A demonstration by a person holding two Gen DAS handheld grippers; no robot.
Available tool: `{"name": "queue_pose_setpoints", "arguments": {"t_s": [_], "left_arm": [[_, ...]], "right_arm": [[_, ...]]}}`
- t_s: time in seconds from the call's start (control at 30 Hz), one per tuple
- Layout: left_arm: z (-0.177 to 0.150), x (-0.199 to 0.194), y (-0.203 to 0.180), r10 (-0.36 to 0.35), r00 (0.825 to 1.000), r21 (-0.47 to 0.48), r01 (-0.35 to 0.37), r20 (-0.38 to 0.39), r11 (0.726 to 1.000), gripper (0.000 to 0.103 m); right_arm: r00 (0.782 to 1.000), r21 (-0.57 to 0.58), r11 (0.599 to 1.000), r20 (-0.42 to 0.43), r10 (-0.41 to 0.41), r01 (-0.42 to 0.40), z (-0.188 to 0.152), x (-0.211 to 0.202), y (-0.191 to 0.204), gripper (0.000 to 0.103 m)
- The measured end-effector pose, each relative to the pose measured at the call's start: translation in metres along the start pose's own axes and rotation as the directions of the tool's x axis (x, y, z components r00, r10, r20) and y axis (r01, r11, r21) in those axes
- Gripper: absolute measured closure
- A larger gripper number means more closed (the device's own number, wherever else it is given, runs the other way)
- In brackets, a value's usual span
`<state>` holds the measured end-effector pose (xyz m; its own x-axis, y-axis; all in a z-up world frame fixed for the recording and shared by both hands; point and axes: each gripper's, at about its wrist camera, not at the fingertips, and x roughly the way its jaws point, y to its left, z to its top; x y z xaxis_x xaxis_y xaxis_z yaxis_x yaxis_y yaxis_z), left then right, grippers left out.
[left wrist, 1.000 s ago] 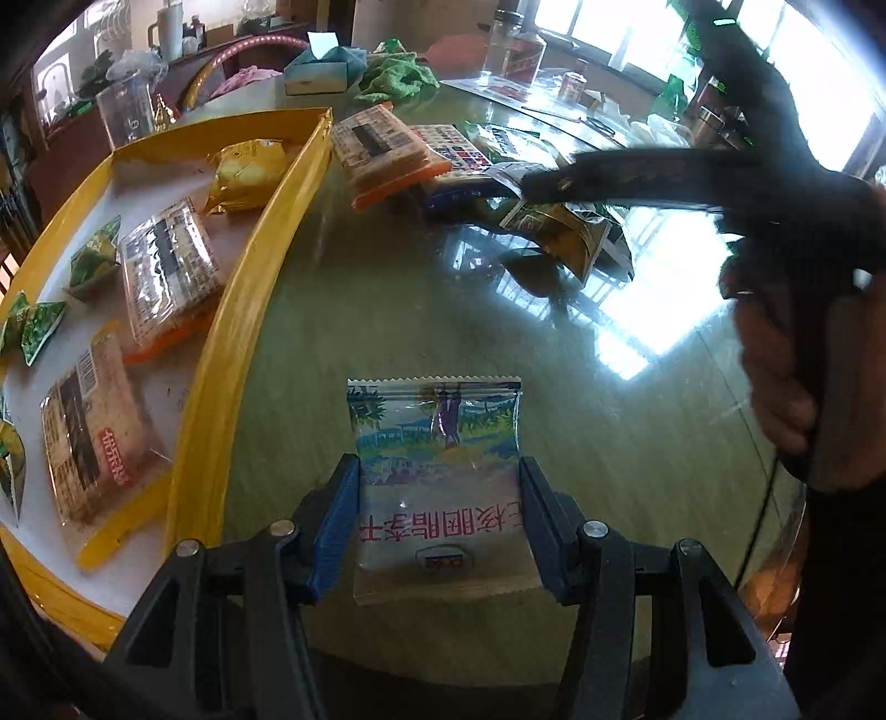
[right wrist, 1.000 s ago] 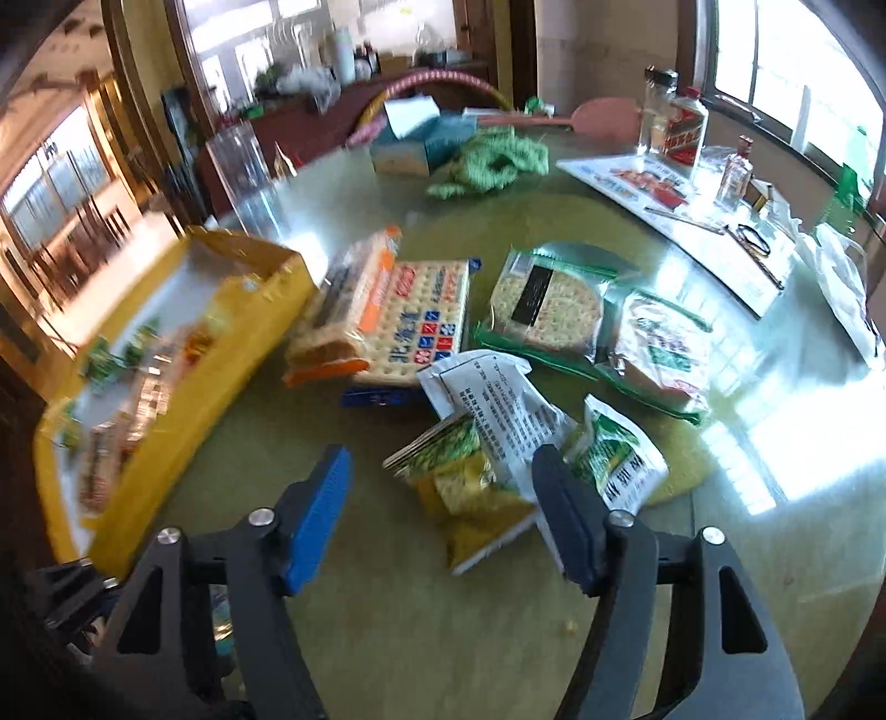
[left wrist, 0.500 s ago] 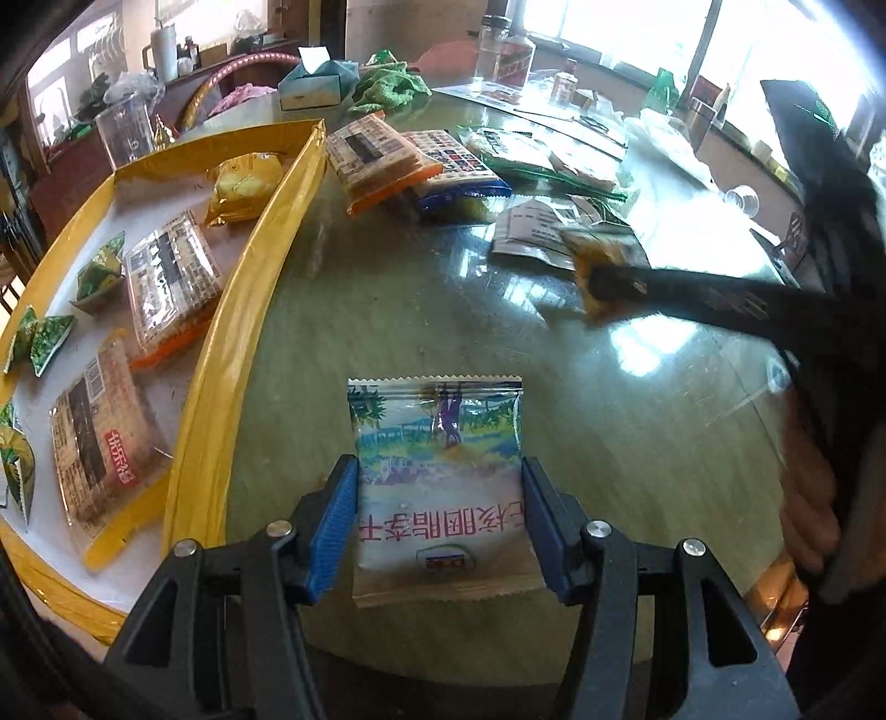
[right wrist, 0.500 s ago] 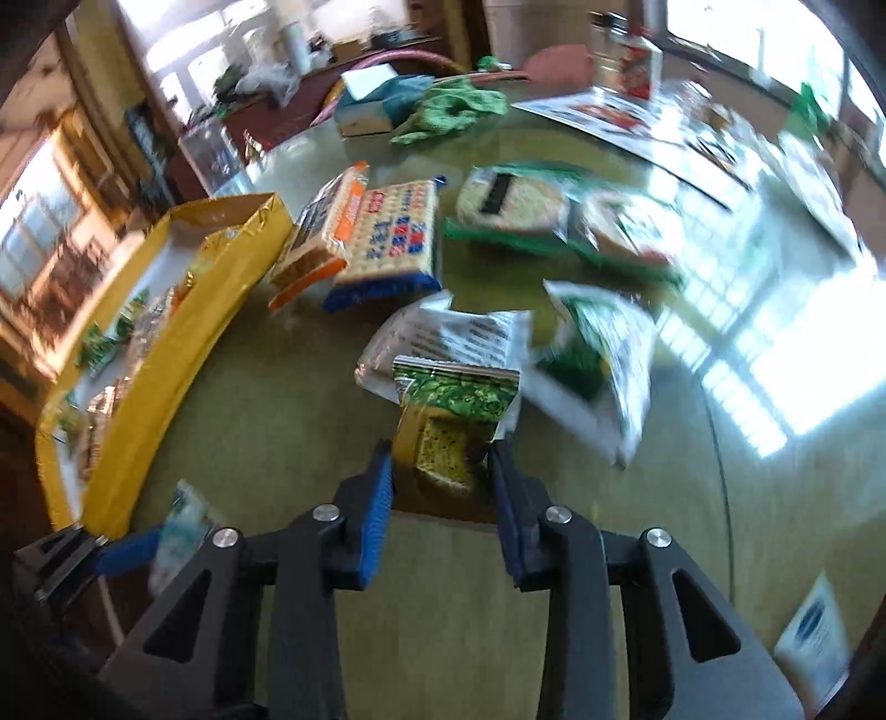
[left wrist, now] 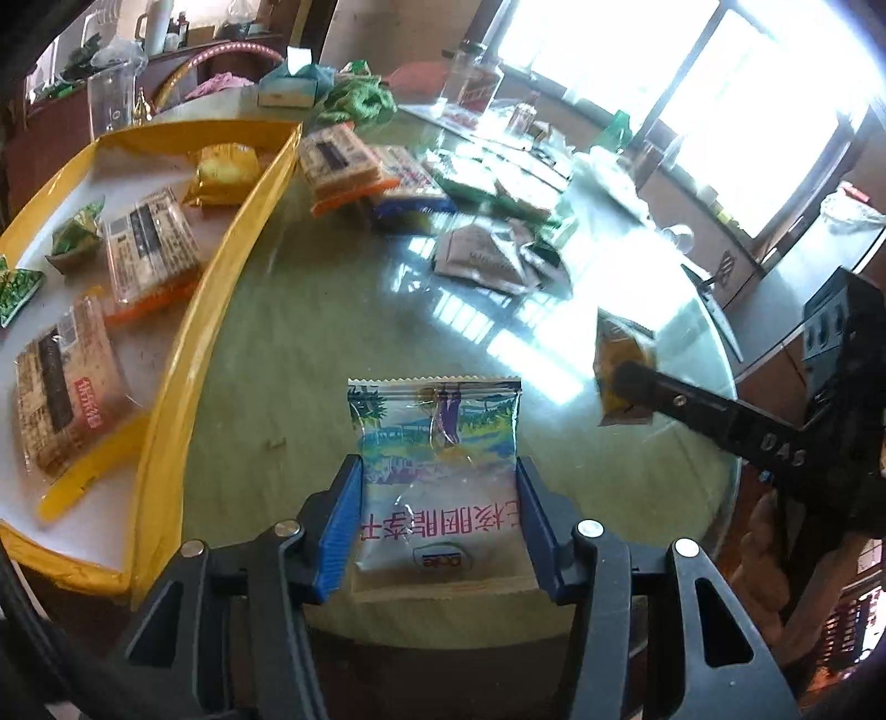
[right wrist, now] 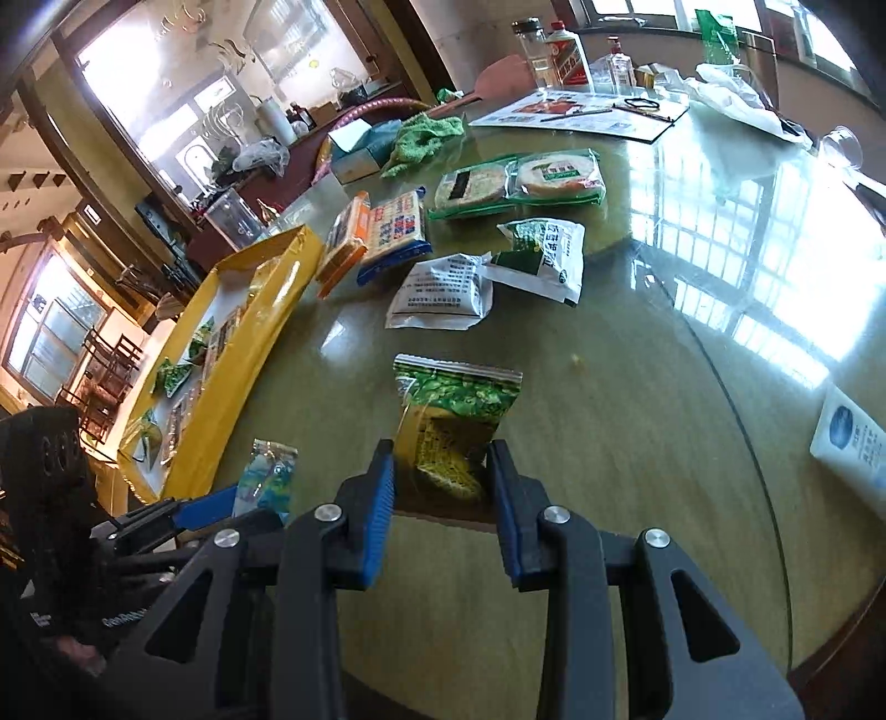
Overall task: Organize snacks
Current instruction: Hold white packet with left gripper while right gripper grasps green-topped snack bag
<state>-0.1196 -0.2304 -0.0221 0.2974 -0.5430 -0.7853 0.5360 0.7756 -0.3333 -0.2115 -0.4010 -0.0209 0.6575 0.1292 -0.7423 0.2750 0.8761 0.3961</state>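
Observation:
My left gripper [left wrist: 437, 520] is shut on a pale blue-and-white snack packet [left wrist: 437, 476], held above the green table near its front edge. My right gripper [right wrist: 443, 498] is shut on a green-and-yellow snack packet [right wrist: 451, 421], lifted off the table; that packet also shows in the left wrist view [left wrist: 623, 371], at the right. The yellow tray [left wrist: 221, 299] lies to the left with several packets in it. It also shows in the right wrist view [right wrist: 243, 354]. More snack packets [right wrist: 443, 288] lie on the table beyond.
A tissue box [right wrist: 360, 149], a green cloth [right wrist: 423, 138], bottles [right wrist: 565, 52] and papers [right wrist: 581, 116] stand at the far side. A white card [right wrist: 853, 443] lies at the right edge. A clear jug [left wrist: 111, 105] stands behind the tray.
My right gripper closed on the green-and-yellow packet from the pile and pulled it back toward the near right. My left gripper has kept its packet and barely moved.

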Motion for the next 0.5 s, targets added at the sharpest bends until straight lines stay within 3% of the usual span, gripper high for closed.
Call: {"name": "queue_pose_setpoints", "arguments": {"t_s": [0.23,0.5], "left_arm": [[0.006,-0.031,0.002,-0.051,0.997,-0.032,0.053,0.058,0.998,0.051],[0.02,-0.092,0.037,-0.014,0.982,-0.099,0.034,0.191,0.995,0.051]], "right_arm": [[0.999,-0.007,0.999,0.031,0.039,-0.039,-0.003,-0.003,0.018,0.068],[0.99,-0.056,0.991,0.054,0.127,-0.124,0.001,-0.007,0.059,0.068]]}}
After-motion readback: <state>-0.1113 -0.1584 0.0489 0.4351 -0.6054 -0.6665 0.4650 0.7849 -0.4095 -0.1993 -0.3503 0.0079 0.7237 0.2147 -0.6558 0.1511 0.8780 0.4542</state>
